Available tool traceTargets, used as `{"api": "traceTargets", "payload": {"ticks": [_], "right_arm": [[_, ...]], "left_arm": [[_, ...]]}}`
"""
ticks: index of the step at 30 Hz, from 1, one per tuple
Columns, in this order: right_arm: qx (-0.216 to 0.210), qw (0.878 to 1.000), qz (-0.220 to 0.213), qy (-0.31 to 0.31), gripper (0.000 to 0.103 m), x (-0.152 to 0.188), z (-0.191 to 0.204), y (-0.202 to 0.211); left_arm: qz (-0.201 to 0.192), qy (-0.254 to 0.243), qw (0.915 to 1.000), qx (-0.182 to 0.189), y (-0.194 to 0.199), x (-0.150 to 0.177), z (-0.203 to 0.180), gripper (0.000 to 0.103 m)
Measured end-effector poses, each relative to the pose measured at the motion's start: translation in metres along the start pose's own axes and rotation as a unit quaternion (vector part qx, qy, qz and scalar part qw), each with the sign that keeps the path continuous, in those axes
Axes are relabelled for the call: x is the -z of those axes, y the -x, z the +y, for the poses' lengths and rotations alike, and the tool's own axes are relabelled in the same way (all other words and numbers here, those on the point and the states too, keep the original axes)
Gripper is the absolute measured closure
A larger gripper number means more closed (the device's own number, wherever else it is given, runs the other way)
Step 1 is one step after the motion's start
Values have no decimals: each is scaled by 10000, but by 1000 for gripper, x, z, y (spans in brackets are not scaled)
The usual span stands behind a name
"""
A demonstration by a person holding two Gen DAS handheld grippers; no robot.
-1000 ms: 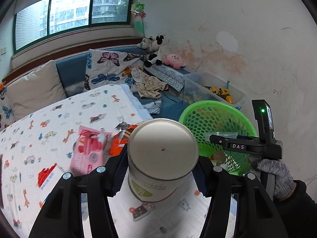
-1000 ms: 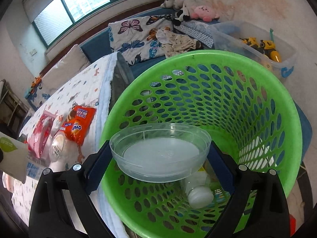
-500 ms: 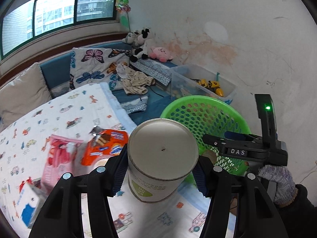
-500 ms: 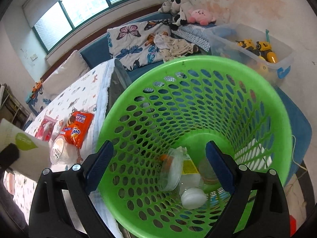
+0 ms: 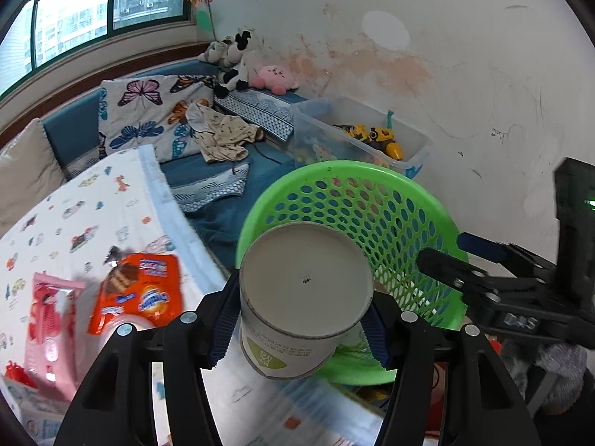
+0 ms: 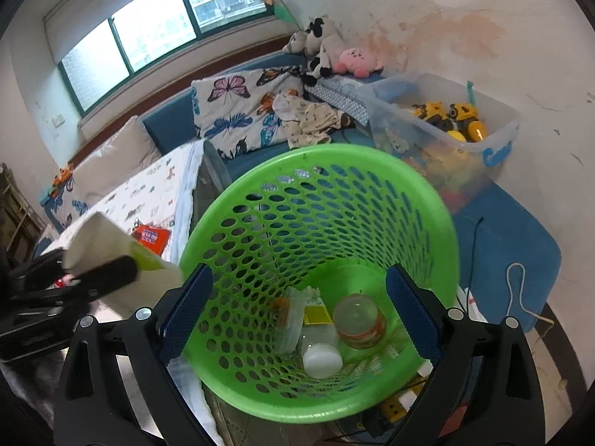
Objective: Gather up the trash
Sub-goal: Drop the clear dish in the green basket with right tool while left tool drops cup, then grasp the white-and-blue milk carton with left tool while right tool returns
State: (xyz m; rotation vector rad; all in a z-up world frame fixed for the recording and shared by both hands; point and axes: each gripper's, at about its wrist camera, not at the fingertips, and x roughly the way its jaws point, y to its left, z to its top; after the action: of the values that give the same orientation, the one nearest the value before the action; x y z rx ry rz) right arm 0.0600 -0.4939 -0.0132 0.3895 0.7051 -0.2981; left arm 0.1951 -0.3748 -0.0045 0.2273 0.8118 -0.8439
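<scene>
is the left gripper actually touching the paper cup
Touching. The left wrist view shows both blue pads of the left gripper pressed against the sides of the paper cup, which hangs between them beside the green basket.

Basket (image 6: 427, 200) stands just right of the desk (image 5: 111, 200) edge, in front of the sofa (image 6: 167, 122). In the basket bottom: jar (image 6: 360, 321), bottle (image 6: 320, 349) and clear tray (image 6: 292, 319), all touching. Left tool (image 5: 303, 325) clamps the paper cup (image 5: 305, 286) over the desk edge, beside the basket rim. Right tool (image 6: 297, 314) is above the basket, spread wide. Snack bag (image 5: 139, 291) and pink pack (image 5: 48, 319) lie on the desk left of the cup. Toy bin (image 6: 446, 126) sits behind the basket by the wall.
</scene>
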Motion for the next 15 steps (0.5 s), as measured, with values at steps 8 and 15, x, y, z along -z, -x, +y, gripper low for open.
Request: {"api": "traceTargets", "payload": {"ticks": [8,15], "right_arm": [[6,9999,-107,-52,10,1,-7,12],[-133,9998,-136,-72,10,7,0,19]], "left_arm": [[1,75,9996,255,-11,-4,-9,37],[-159,142,9995,240,11,5,-3,32]]}}
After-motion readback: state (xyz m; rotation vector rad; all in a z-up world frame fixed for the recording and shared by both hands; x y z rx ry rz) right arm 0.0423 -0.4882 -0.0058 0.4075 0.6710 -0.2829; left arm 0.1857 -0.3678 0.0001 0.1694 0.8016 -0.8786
